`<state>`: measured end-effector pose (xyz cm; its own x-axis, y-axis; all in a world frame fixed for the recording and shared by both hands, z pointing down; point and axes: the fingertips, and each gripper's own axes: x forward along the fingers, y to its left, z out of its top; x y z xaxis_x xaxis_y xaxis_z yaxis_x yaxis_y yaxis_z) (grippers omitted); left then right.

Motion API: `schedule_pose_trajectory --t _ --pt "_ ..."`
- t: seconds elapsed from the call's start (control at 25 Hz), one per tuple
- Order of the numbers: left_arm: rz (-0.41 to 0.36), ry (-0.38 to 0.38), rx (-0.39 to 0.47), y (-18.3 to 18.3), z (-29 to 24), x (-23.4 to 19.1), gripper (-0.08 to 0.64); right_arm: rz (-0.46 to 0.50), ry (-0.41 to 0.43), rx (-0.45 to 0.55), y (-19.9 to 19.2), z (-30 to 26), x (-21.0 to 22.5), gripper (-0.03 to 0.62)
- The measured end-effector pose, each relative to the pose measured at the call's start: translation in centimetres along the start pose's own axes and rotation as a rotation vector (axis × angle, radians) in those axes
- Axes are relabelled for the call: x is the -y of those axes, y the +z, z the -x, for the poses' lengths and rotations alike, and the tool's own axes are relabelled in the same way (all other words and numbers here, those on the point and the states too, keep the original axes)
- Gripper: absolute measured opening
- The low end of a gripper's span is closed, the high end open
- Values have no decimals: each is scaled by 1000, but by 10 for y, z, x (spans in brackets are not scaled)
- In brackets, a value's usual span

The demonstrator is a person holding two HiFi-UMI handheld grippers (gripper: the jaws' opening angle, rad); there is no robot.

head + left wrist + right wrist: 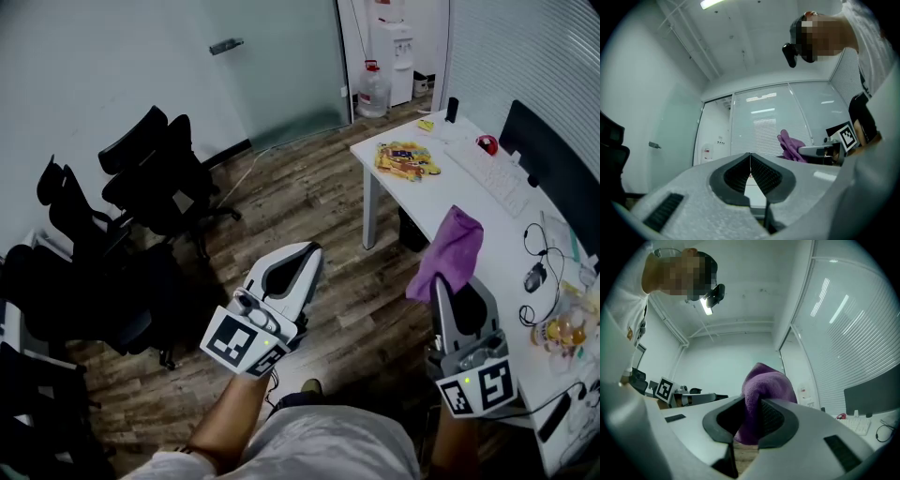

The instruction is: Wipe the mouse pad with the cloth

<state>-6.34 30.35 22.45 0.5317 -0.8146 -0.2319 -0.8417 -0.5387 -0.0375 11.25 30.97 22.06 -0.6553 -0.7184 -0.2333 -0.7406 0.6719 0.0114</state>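
Grip first: the right hand-held gripper (455, 286) is clamped on a purple cloth (450, 246), which bunches up between the pads and stands above the tips, held in the air beside the white counter (441, 192). The left hand-held gripper (307, 253) is pressed closed on nothing, over the wooden floor (319, 197). On the counter lie a keyboard (489, 173) and a corded mouse (535, 277); I cannot make out the mouse pad itself. Wiping has not begun. To do it well, tip the cloth down onto the pad, keep the clamp firm, and let the free fold drag flat in overlapping strokes.
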Motion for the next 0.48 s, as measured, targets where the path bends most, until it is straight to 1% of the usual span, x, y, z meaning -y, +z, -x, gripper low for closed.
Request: schedule_pose_trajectory --t 0.28,0.48 --pt "-11 33 -15 -9 -15 17 17 -14 19 -9 -6 11 31 71" --pt "-18 46 -15 -10 -28 17 17 -14 19 -9 -6 12 48 71"
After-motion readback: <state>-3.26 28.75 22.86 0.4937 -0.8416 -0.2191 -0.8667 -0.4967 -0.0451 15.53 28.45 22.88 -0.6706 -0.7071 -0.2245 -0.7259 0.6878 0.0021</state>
